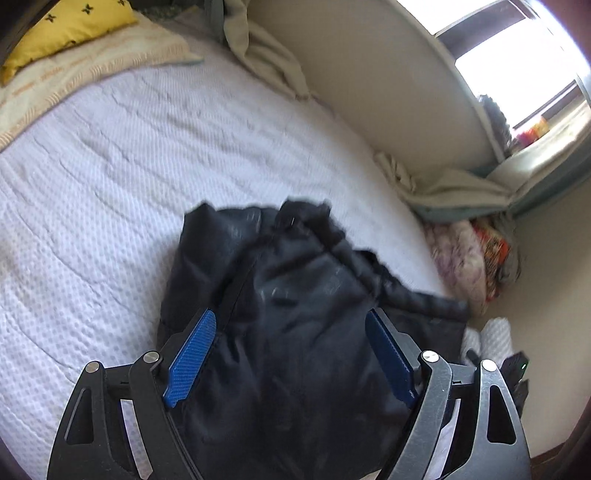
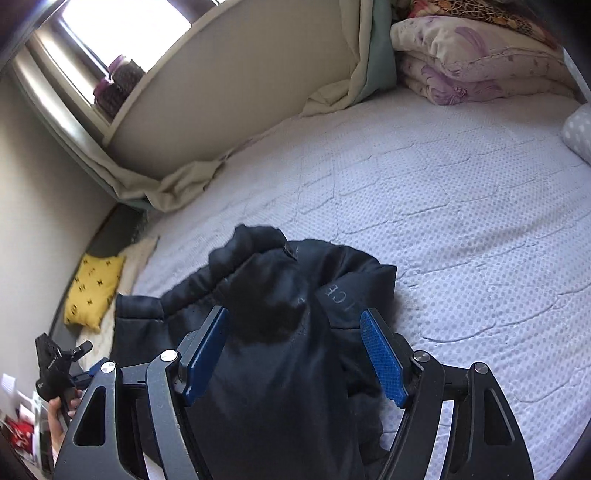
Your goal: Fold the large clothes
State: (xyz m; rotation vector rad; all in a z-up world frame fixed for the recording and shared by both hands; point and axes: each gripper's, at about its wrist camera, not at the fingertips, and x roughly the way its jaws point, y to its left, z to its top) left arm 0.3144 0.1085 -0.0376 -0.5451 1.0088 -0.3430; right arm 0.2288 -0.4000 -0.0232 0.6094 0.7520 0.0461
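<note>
A large black padded jacket (image 1: 295,295) lies bunched on the white quilted bed (image 1: 110,166). My left gripper (image 1: 290,319) is open, its blue pads (image 1: 192,354) spread wide just above the near part of the jacket. The jacket shows in the right wrist view (image 2: 280,295) too, with pale lettering on one fold. My right gripper (image 2: 295,317) is open over it, blue pads (image 2: 384,358) apart, nothing held. The left gripper's body (image 2: 55,365) and the hand holding it show at the lower left of the right wrist view.
A yellow cushion (image 1: 70,26) lies on a cream blanket (image 1: 92,70) at one end of the bed. Folded floral bedding (image 2: 472,59) is stacked at the other end. A beige wall (image 1: 369,74) and window (image 1: 517,62) run along the far side, with crumpled sheet (image 1: 443,188) at the edge.
</note>
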